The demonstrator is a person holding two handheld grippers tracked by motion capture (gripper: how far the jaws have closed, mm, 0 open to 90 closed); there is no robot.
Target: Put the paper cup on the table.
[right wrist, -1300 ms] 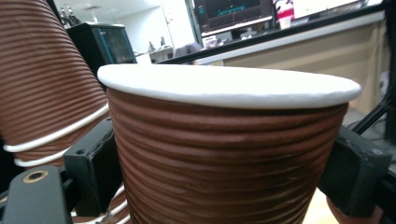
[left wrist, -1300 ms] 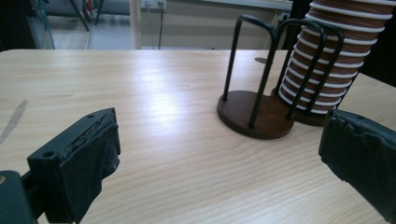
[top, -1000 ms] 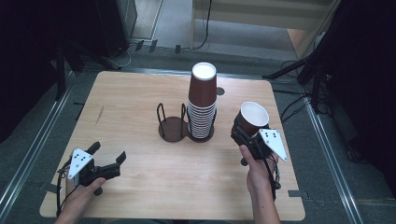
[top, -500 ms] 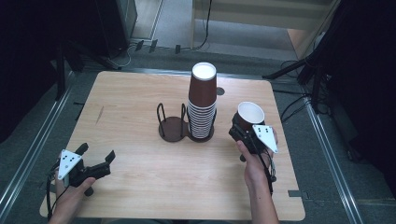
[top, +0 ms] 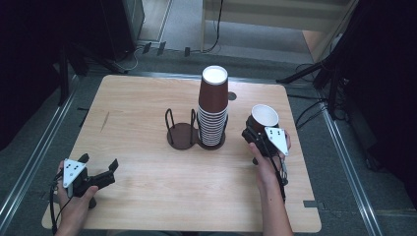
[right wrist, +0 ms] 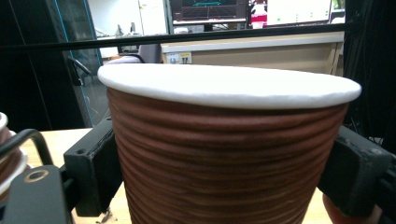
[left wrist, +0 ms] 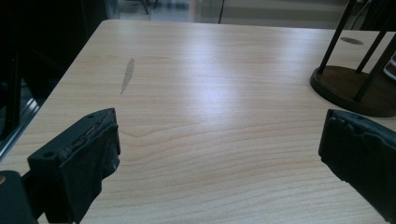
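A brown ribbed paper cup (top: 264, 117) with a white rim stands nearly upright at the right of the table, and my right gripper (top: 253, 132) is shut on its wall. In the right gripper view the cup (right wrist: 224, 158) sits close up between the two black fingers (right wrist: 93, 168). A tall stack of matching cups (top: 213, 108) stands in one ring of a dark wire cup holder (top: 181, 133), whose other ring is empty. My left gripper (top: 100, 162) is open low over the front left corner, with only bare wood between its jaws (left wrist: 219, 154).
The wooden table (top: 147, 98) has a grey scuff mark (left wrist: 127, 74) at its left. The holder's dark round base (left wrist: 348, 84) lies ahead and to the right of the left gripper. Black stands and cables surround the table on the floor.
My right gripper has sunk toward the table with the cup, which now stands more upright. The left gripper has slid left toward the table's front corner, still open.
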